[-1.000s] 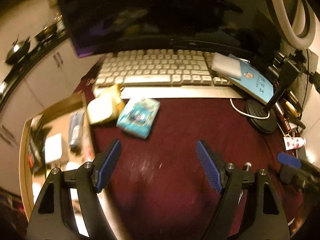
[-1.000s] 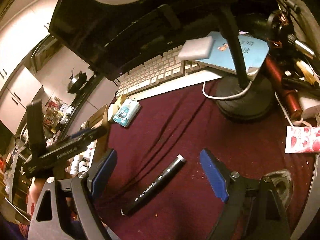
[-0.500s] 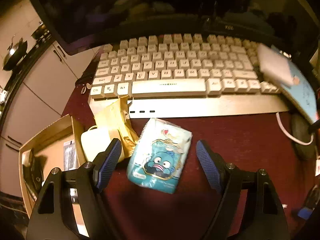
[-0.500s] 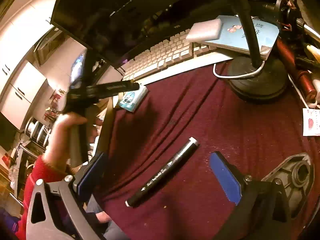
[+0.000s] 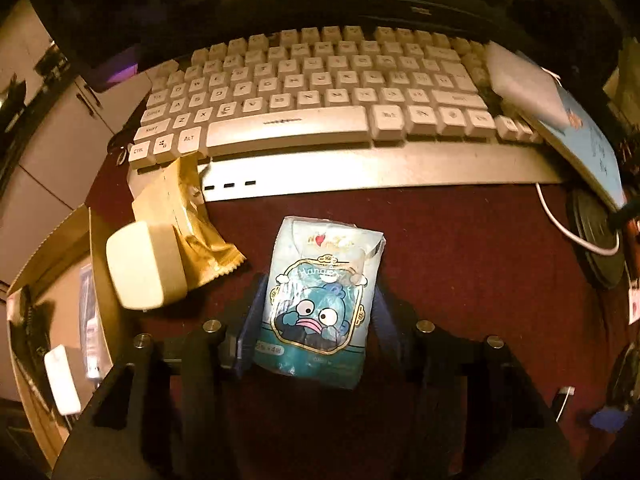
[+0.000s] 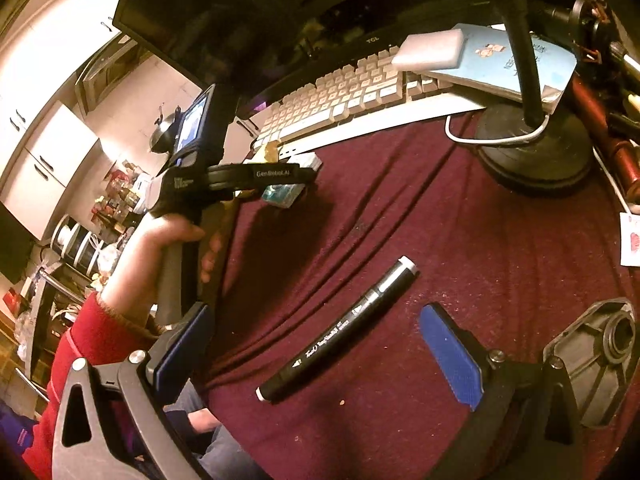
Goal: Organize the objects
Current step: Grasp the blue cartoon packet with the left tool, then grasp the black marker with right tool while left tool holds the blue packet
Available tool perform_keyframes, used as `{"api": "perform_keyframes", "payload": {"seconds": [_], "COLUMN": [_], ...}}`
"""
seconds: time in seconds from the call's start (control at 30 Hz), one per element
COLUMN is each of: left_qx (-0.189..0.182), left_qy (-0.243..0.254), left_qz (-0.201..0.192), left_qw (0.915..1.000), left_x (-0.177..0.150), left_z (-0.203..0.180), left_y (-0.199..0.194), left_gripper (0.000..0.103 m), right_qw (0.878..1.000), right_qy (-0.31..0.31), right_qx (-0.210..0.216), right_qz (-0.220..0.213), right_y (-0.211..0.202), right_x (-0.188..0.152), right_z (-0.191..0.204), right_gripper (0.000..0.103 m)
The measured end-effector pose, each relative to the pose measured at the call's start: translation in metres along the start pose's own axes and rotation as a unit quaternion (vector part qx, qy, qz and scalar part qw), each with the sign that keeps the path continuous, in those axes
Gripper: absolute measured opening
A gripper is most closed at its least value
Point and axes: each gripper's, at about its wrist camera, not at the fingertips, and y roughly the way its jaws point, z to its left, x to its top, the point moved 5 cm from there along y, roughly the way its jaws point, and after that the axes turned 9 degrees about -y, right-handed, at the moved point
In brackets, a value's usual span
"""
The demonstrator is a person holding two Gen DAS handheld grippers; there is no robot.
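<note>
Tissue pack [image 5: 320, 300] was clamped by left gripper [image 5: 316, 320]; marker [image 6: 340, 328] was seen only beneath gaping right gripper [image 6: 320, 356].

"TCL" on monitor [image 6: 372, 40] ("GenRobot.AI" on tongs [image 6: 276, 176])

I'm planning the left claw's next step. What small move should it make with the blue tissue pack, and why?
Probably lift the tissue pack straight up: the left claw appears shut on its sides while it lies on the maroon cloth, near the cardboard box.
</note>
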Motion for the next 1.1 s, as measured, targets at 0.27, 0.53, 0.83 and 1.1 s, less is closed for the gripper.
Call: {"api": "perform_keyframes", "payload": {"seconds": [0.27, 0.53, 0.83, 1.1], "left_qx": [-0.010, -0.093, -0.141, -0.162], "left_qy": [0.008, 0.041, 0.089, 0.066], "left_qz": [-0.001, 0.009, 0.008, 0.019], "left_qw": [0.9999, 0.9948, 0.9860, 0.9844], "left_x": [-0.078, -0.165, -0.196, -0.196], "left_z": [-0.028, -0.053, -0.095, -0.084], "left_y": [-0.041, -0.086, -0.099, -0.102], "left_gripper": [0.049, 0.049, 0.050, 0.050], "right_qw": [1.000, 0.999, 0.999, 0.998], "right_qy": [0.010, -0.016, -0.004, -0.048], "right_qx": [0.006, 0.027, 0.035, -0.028], "right_qz": [-0.005, -0.009, 0.014, 0.001], "right_y": [-0.002, -0.003, 0.011, 0.010], "right_x": [-0.002, -0.003, -0.009, -0.008], "right_z": [-0.008, 0.005, -0.003, -0.004], "right_gripper": [0.103, 0.102, 0.074, 0.051]}}
